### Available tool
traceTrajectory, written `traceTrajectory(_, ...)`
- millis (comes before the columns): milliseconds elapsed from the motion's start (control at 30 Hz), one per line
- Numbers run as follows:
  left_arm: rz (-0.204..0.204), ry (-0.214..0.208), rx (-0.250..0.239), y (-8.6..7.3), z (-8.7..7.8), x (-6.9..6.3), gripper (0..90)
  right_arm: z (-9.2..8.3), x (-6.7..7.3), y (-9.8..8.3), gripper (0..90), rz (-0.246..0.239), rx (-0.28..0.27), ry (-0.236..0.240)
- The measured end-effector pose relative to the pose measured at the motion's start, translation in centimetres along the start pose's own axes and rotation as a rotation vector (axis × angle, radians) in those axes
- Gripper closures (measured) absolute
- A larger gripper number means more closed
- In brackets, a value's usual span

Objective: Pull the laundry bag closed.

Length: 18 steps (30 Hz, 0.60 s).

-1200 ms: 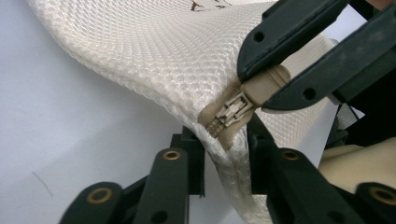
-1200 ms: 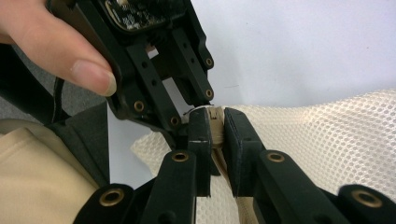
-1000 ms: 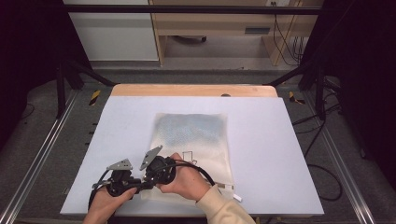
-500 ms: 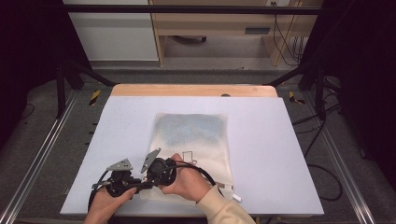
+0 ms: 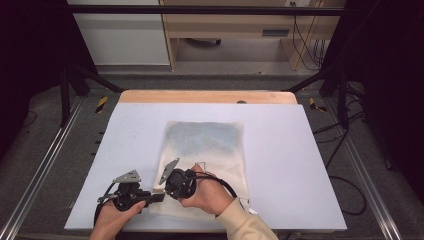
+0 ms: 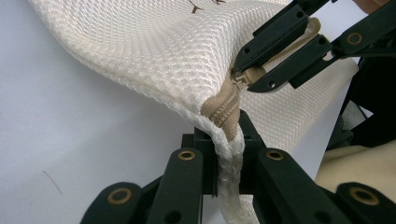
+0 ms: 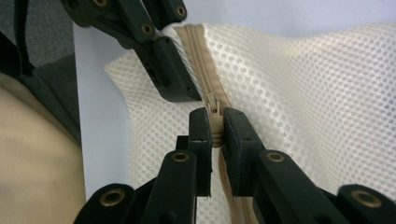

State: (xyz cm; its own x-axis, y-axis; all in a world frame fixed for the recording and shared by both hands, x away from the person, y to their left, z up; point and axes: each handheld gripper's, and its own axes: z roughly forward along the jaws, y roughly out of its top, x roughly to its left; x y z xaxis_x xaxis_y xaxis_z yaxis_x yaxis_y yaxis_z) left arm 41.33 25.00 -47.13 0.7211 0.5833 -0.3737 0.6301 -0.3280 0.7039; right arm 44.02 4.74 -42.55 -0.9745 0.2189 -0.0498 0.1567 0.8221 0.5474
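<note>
Mesh bag [image 5: 205, 150] lies mid-table with its near corner lifted, unmoved over the last second: left gripper [image 6: 229, 144] clamps the zip-end corner, right gripper [image 7: 214, 126] pinches the zip pull [image 7: 212, 103], so unzipping looks about to begin

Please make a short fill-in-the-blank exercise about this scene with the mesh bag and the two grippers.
1. The left gripper is shut on the ____ of the mesh bag.
2. The right gripper pinches the zipper ____.
3. The bag lies on a ____ table.
4. The zipper tape has a ____ colour.

Missing words: corner; pull; white; beige
</note>
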Motion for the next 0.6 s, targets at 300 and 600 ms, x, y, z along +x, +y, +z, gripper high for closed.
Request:
traceTrajectory(300,0.008,-0.001,0.007,0.0,0.1,-0.2,83.1,-0.2,-0.2,-0.9,82.3,0.015,0.008,-0.001)
traceTrajectory(600,0.019,-0.01,0.014,-0.1,0.6,-0.6,83.1,-0.5,-0.3,-1.2,82.2,0.017,0.018,-0.007)
